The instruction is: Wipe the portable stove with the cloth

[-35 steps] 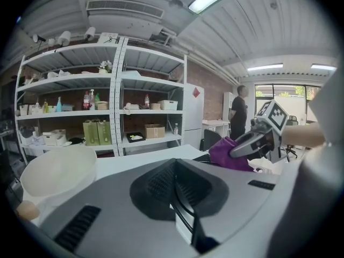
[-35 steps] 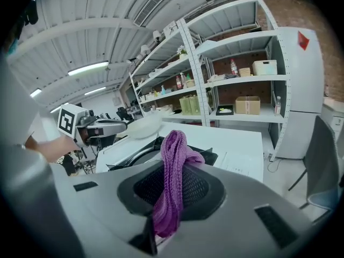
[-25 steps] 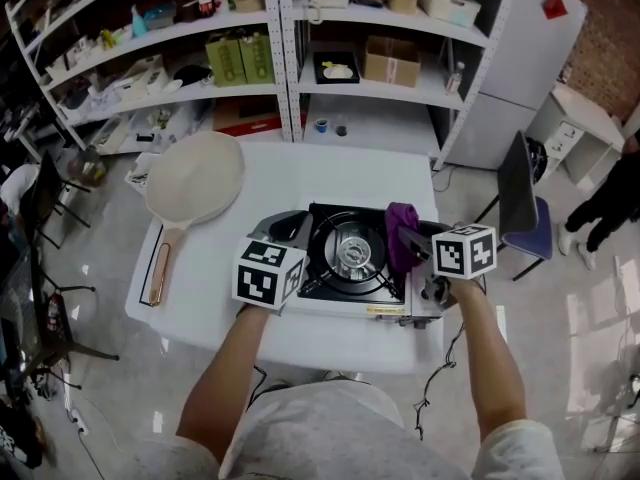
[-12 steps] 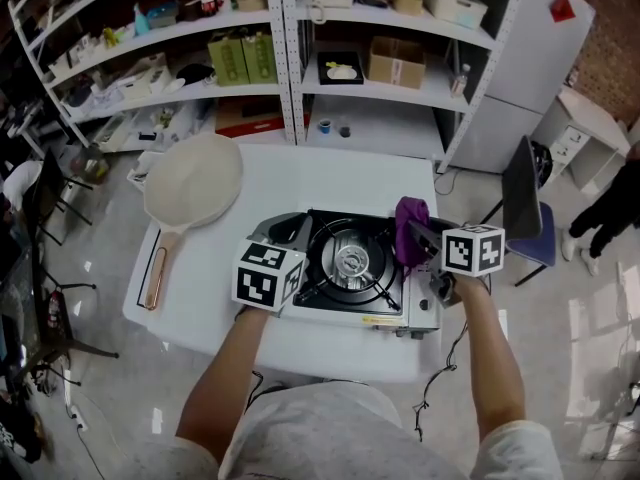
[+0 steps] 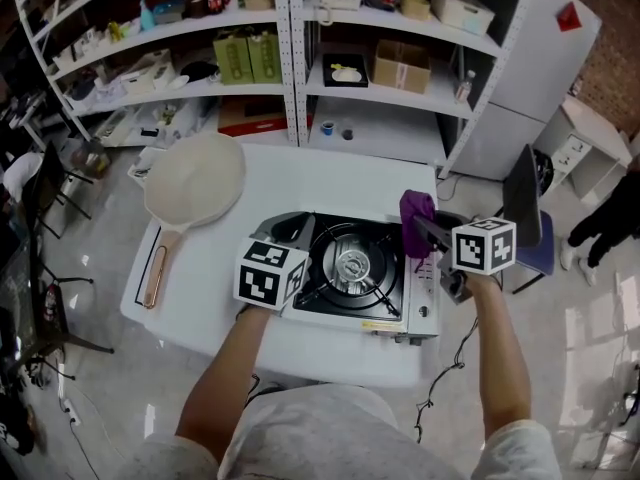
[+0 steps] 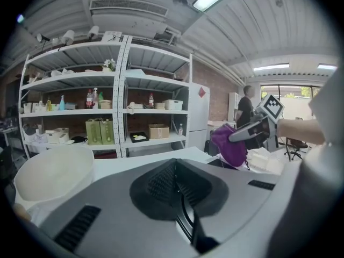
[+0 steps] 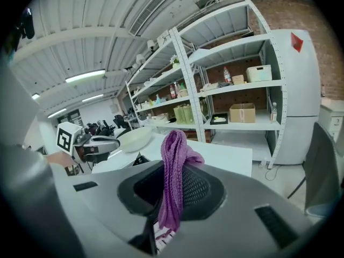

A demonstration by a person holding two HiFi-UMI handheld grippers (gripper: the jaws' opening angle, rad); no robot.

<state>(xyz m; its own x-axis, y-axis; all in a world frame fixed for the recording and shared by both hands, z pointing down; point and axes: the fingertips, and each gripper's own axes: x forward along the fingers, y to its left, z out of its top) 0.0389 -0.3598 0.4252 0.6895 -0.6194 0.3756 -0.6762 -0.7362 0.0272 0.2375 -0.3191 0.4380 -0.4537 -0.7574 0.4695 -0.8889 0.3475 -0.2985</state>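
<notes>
The portable stove, black-topped with a round burner, sits on the white table. My right gripper is shut on a purple knitted cloth and holds it above the stove's right end. In the right gripper view the cloth hangs down from between the jaws of that gripper. My left gripper rests at the stove's left edge. In its own view the left gripper has its jaws together with nothing between them, and I see the cloth across from it.
A cream pan with a wooden handle lies on the table's left side. White shelves full of boxes and bottles stand behind. A dark chair is at the table's right, with a person standing beyond it.
My right gripper has carried the cloth a little to the right and farther back over the stove's right end. The left gripper has stayed at the stove's left edge.
</notes>
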